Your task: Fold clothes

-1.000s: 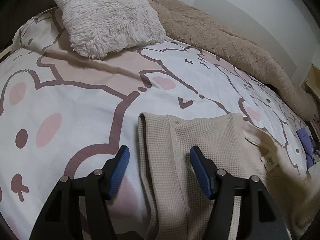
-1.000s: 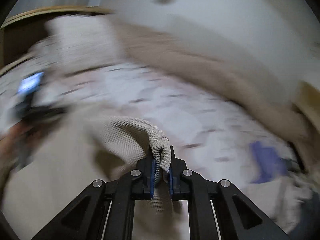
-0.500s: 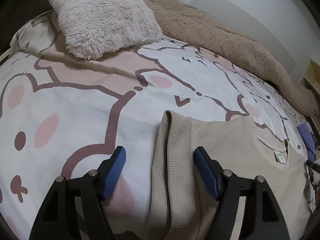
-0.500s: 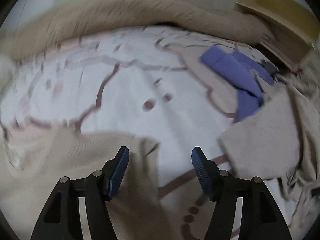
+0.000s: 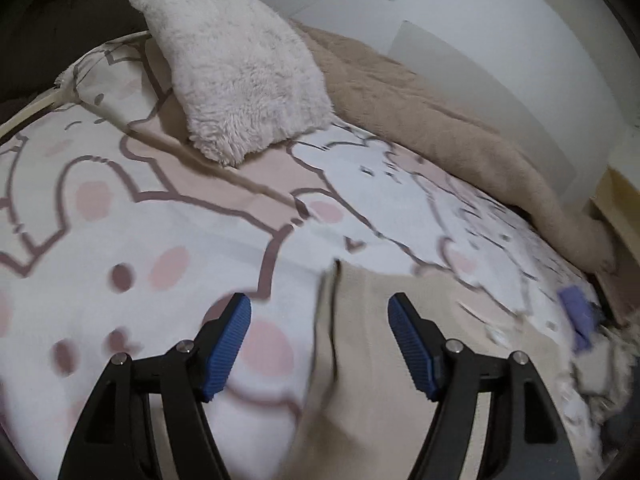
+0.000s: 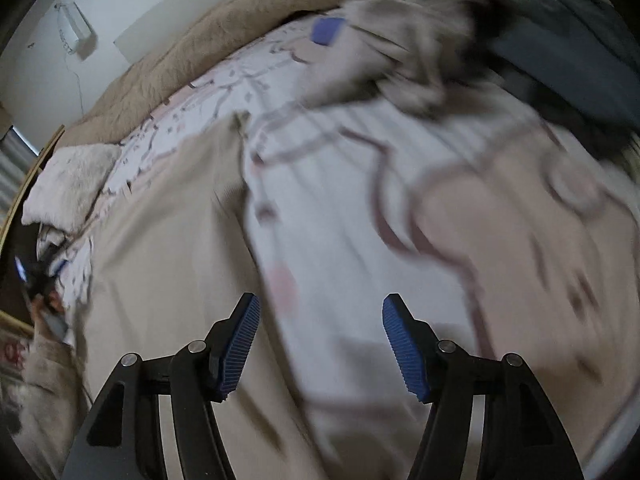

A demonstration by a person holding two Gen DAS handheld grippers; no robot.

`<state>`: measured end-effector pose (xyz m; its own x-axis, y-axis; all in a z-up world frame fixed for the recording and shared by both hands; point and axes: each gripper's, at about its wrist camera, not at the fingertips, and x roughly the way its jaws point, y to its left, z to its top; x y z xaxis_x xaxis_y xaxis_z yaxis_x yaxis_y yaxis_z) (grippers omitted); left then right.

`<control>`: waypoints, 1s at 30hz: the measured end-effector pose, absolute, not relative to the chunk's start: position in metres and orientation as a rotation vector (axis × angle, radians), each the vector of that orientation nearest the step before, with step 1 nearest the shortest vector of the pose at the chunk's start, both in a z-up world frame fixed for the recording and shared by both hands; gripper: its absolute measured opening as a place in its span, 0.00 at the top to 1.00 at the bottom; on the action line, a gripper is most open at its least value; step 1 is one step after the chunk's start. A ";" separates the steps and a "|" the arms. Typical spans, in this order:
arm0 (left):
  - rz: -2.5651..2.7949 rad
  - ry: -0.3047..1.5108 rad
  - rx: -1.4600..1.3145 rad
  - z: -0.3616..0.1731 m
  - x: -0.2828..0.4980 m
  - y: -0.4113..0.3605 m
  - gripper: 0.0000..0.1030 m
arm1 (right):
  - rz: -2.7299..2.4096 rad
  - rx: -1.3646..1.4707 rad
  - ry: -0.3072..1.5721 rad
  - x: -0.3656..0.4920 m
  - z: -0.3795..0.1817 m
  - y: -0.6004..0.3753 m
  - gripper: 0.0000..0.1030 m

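Observation:
A beige waffle-knit top [image 5: 400, 360] lies flat on the bed with the cartoon-print cover [image 5: 120, 240]. My left gripper [image 5: 320, 344] is open and empty above the top's left edge. In the right wrist view the same top [image 6: 168, 248] spreads to the left of my right gripper [image 6: 320, 344], which is open and empty over the cover beside the top's right edge. Both views are blurred by motion.
A fluffy white pillow [image 5: 240, 68] lies at the head of the bed. A tan blanket [image 5: 460, 136] runs along the wall side. A purple cloth [image 6: 328, 30] and a pile of grey and dark clothes [image 6: 520, 40] lie beyond the top.
My right gripper let go of the beige top, opened and swung round over the bed. The top now lies flat. My left gripper tilted up a little and stayed open.

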<state>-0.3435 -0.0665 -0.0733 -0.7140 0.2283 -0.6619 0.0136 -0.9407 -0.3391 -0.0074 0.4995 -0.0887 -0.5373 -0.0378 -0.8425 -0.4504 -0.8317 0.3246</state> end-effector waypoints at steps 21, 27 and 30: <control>2.659 -0.308 -1.453 -0.025 -0.030 -0.157 0.31 | 2.524 -1.282 1.047 0.116 -0.087 0.441 0.83; 2.521 -0.374 -1.700 -0.087 0.000 -0.171 0.31 | 2.865 -0.900 0.502 0.157 0.006 0.367 0.83; 2.448 -0.420 -1.781 -0.116 0.008 -0.170 0.31 | 2.603 -1.167 0.550 0.155 -0.063 0.398 0.83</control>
<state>0.0077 -0.1702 -0.1164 -0.3187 0.2277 -0.9201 0.0917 -0.9588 -0.2690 0.1555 0.3977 -0.0629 -0.6539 0.0594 -0.7542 -0.3597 -0.9015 0.2408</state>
